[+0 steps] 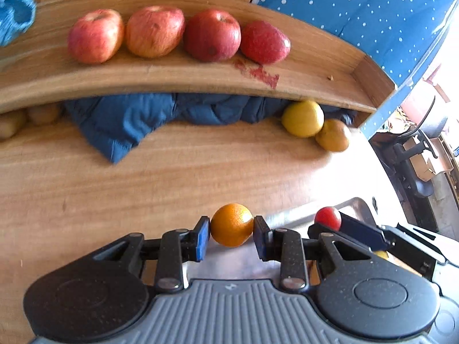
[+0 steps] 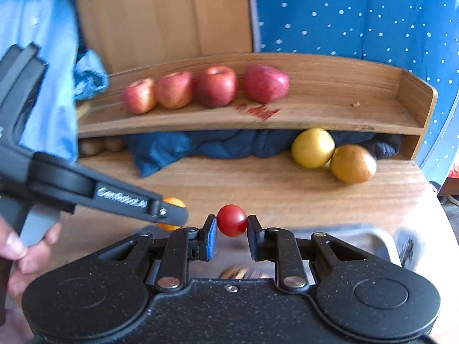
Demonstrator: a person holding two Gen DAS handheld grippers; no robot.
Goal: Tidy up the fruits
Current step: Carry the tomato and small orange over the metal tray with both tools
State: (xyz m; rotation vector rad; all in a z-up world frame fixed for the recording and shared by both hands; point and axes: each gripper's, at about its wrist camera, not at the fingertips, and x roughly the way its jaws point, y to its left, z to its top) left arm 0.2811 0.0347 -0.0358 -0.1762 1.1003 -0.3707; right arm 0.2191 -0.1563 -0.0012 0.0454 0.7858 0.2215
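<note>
Left wrist — left hand-held gripper [image 1: 231, 233] pinching orange [image 1: 231, 225] | right hand-held gripper [image 2: 231, 229] pinching tomato [image 2: 231, 220]

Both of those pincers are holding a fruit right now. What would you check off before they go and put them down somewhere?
1. Left hand-held gripper clamps the orange at its sides: ok.
2. Right hand-held gripper clamps the small red fruit: ok.
3. Free room on the upper shelf right of the four apples: ok.
4. Space on the table beside the two yellow fruits: ok.
5. Blue cloth fills the middle under the shelf: not ok.
6. Where each fruit belongs: cannot tell.
</note>
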